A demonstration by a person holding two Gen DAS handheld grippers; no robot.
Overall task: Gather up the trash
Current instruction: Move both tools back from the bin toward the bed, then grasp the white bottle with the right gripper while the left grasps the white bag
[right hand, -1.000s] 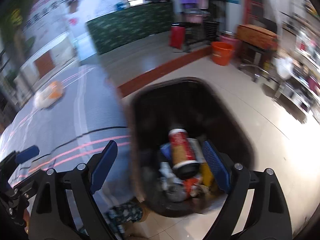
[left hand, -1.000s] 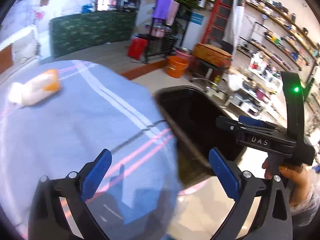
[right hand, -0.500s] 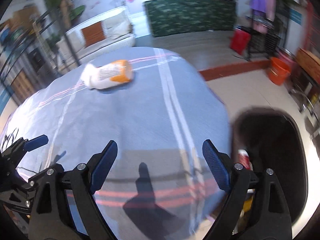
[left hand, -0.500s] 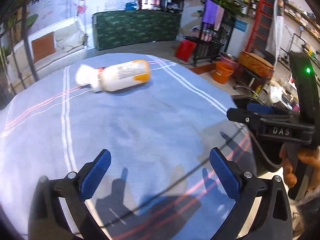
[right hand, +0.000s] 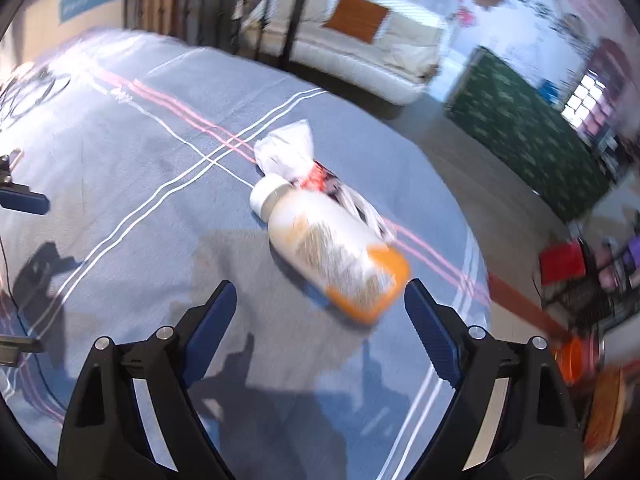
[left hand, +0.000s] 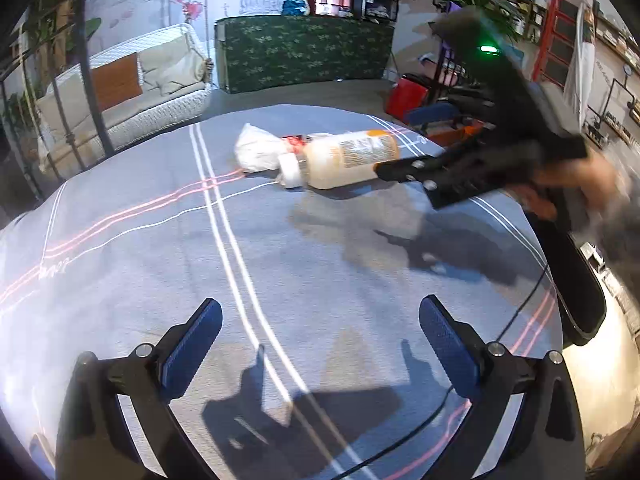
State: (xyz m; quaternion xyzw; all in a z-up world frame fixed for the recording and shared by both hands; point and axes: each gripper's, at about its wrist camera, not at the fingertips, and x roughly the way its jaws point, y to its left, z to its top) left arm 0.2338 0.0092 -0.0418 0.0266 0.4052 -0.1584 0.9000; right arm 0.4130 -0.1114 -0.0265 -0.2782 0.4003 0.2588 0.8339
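Note:
A white plastic bottle [right hand: 332, 252] with an orange base lies on its side on the blue-grey tablecloth [left hand: 360, 260]. A crumpled white bag [right hand: 288, 152] with a red-printed wrapper rests against its cap end. My right gripper [right hand: 320, 292] is open, hovering just short of the bottle's orange base with nothing between its blue pads. In the left wrist view the bottle [left hand: 344, 158] and bag [left hand: 258, 152] lie far ahead, with the right gripper's blurred black body beside the bottle's base. My left gripper [left hand: 320, 312] is open and empty over the near part of the table.
The rim of a black trash bin [left hand: 580, 280] shows off the table's right edge. A thin black cable [left hand: 520, 312] trails across the cloth. A white sofa [left hand: 160, 80], a green counter [left hand: 304, 52] and shelves stand beyond the table.
Both views have swung from the black bin back over the table. The right gripper has rolled and travelled to the bottle, which now lies just ahead of its jaws. Both grippers stay open.

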